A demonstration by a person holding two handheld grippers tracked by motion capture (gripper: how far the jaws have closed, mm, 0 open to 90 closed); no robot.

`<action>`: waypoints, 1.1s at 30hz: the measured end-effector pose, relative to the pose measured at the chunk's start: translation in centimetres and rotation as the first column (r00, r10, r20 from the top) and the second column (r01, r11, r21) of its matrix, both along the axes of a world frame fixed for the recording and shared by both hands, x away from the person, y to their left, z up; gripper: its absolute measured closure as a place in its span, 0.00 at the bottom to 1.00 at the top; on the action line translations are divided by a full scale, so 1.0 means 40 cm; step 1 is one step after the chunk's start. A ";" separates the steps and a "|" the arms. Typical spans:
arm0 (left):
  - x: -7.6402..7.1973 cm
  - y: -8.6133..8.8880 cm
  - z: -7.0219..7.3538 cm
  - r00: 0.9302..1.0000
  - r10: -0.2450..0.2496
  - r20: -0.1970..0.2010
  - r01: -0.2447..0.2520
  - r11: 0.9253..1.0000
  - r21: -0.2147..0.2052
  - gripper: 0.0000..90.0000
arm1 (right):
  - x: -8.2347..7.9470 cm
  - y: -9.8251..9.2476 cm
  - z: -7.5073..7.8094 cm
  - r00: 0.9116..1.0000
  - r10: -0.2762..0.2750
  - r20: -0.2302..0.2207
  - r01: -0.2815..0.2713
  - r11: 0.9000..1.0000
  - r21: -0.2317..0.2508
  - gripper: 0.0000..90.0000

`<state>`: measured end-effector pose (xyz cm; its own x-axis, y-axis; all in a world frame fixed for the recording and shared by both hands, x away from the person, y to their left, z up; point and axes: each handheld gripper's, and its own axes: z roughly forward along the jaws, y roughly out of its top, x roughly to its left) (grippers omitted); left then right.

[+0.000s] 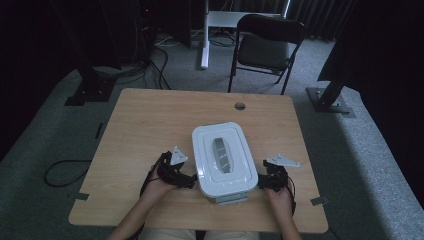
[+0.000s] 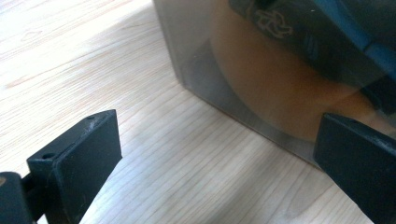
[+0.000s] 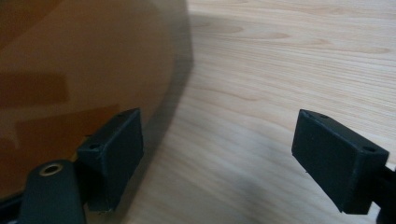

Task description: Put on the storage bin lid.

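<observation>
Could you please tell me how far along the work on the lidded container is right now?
Early stage. Done: the left gripper and right gripper sit at opposite sides of the container on the table. In hand: both jaws stand open, flanking its translucent walls, nothing clamped. Left: gripping the container; its white lid is still on.

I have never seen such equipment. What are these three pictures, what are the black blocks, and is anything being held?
A person sits at a wooden table and holds a hand tool with two black jaws in each hand. The high view looks down from above: the left gripper and the right gripper stand at either side of a white lidded box. The other two pictures come from small cameras riding on the tools, so the black blocks are each tool's own jaws. In the left gripper view the gripper is open beside the box's see-through wall; in the right gripper view the gripper is open too. Nothing is held.
</observation>
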<state>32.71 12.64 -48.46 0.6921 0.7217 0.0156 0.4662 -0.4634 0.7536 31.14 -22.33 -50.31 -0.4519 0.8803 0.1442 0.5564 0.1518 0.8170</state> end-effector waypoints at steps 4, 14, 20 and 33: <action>0.001 0.013 0.001 1.000 0.005 0.006 -0.005 1.000 -0.004 0.02 | -0.021 0.023 0.007 1.000 -0.017 0.023 0.017 0.999 -0.037 0.18; -0.003 0.039 0.003 1.000 0.012 0.005 -0.012 1.000 -0.011 0.02 | -0.036 0.038 -0.002 1.000 0.031 0.005 -0.031 1.000 0.001 0.18; 0.000 0.061 0.000 1.000 0.020 -0.004 -0.020 0.999 -0.037 0.02 | -0.019 0.030 -0.003 0.999 0.032 0.016 -0.032 0.999 0.001 0.14; -0.011 0.102 -0.001 1.000 0.004 -0.021 -0.006 0.998 -0.065 0.02 | -0.004 0.027 -0.004 0.999 0.004 0.046 -0.004 1.000 -0.015 0.14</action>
